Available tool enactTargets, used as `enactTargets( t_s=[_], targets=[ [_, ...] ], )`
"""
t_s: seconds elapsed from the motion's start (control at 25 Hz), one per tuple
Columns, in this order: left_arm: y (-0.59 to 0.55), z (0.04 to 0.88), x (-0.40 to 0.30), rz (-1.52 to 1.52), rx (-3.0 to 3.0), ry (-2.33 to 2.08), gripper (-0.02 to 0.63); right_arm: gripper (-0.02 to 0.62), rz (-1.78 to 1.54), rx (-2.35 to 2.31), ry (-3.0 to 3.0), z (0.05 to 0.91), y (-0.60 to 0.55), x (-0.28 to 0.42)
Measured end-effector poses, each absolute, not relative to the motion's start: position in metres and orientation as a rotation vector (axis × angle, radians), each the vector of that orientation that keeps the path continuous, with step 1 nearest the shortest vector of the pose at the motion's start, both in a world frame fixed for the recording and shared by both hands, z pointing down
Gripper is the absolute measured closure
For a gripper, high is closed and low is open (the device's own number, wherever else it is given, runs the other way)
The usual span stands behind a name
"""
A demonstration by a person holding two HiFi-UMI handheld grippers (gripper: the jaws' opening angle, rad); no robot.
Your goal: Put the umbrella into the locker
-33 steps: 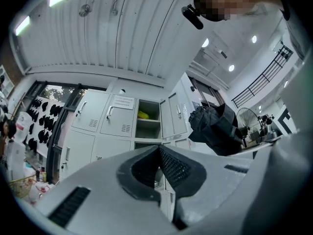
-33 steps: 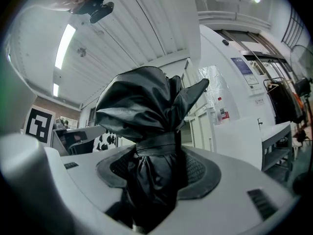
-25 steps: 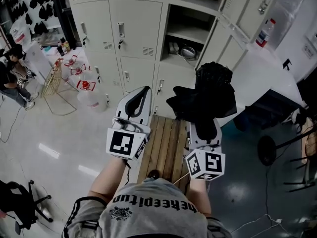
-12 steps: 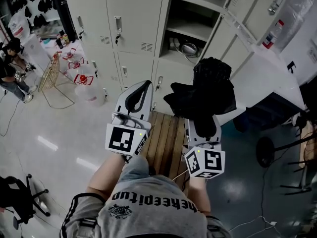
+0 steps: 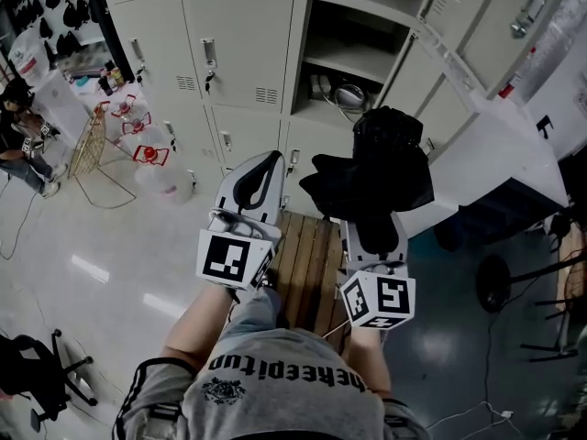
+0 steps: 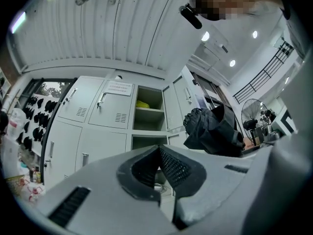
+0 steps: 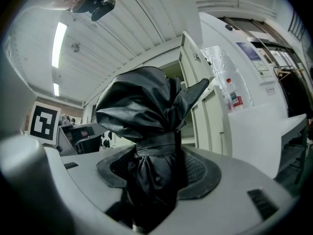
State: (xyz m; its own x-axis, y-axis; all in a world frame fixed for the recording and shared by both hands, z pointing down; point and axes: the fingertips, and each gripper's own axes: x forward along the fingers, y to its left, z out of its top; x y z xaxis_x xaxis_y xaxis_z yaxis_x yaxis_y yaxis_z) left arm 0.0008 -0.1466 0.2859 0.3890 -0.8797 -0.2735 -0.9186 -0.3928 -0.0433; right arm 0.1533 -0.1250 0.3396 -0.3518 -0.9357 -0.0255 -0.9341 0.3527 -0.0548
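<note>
**Black umbrella in the right jaws, pointing at the open locker**

Black folded fabric is gripped in the right gripper (image 7: pixel 154 175): its jaws are closed on the lower part of the umbrella (image 7: pixel 146 126), just under the strap that is tied round it. The long axis of the umbrella runs along the jaws and out past their tips, so the loose bunch of cloth leads the way. In the head view the umbrella (image 5: pixel 376 172) is seen in the air in front of the locker (image 5: pixel 353 62), not yet inside it. The open compartments lie ahead of it and slightly to the left, and the open door (image 5: pixel 449 58) stands at its right side. Some small things already lie in the lower open compartment. The left gripper (image 5: pixel 260 177) is held beside the right one, with its jaws brought together and nothing between them. The right gripper is judged to be nearer to the opening, so a forward push along the umbrella's own axis seems to be what is needed.
</note>
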Motion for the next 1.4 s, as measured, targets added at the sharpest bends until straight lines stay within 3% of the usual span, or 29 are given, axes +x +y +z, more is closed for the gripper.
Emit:
enactTargets(
  t_s=[1.4],
  targets=[
    [-0.359, 0.275, -0.026, 0.334, -2.510, 1.493, 0.603, 0.347, -0.112, -1.887, 2.501, 0.338, -0.342, 0.127]
  ],
)
